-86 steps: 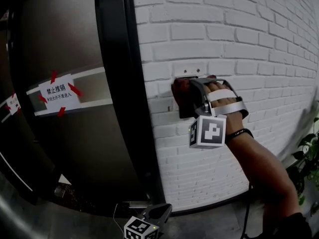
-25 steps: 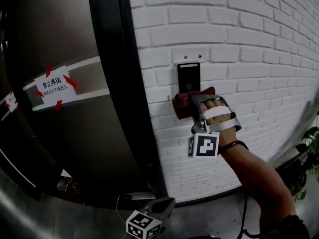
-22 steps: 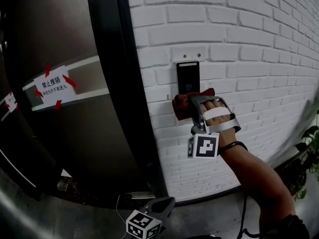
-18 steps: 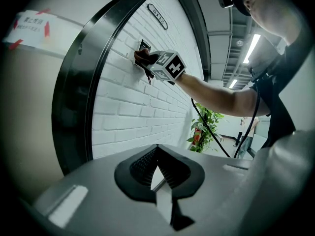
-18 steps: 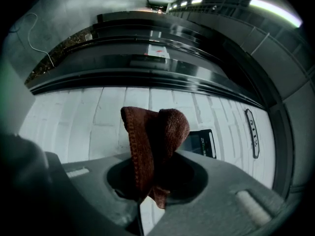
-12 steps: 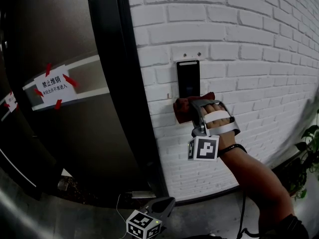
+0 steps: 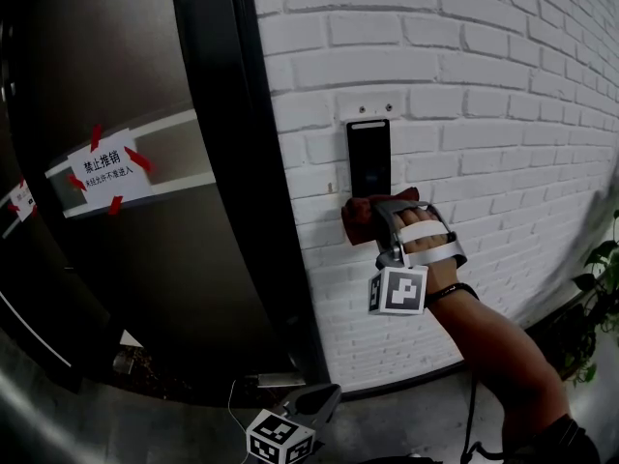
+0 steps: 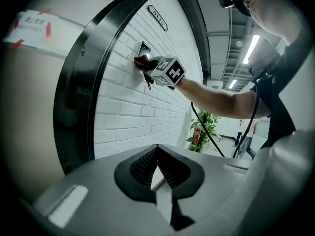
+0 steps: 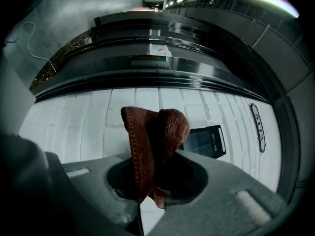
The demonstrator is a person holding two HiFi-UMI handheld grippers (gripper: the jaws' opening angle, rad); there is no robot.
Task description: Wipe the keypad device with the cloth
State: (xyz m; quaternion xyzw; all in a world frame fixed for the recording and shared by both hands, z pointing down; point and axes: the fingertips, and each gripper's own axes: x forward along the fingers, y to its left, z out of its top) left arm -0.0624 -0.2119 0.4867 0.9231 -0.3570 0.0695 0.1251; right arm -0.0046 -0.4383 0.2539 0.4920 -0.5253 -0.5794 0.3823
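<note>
A black keypad device [image 7: 368, 157] is fixed upright on the white brick wall [image 7: 484, 114]; the right gripper view shows the keypad device [image 9: 204, 140] just behind the cloth. My right gripper [image 7: 372, 218] is shut on a folded reddish-brown cloth [image 7: 361, 218], held against the wall at the device's lower edge. In the right gripper view the cloth [image 9: 153, 136] stands up out of the shut jaws. My left gripper [image 7: 290, 431] hangs low near the floor, shut and holding nothing; its own view shows the jaws [image 8: 156, 173] closed together.
A dark curved door frame [image 7: 232, 162] borders the wall on the left, with a taped paper notice [image 7: 108, 173] on the door panel. A potted plant [image 7: 604, 259] stands at the far right. A thin cable [image 7: 232, 394] lies on the floor.
My right gripper has slid the cloth downward off the keypad device, from covering it to sitting at its lower edge. The left gripper has stayed low.
</note>
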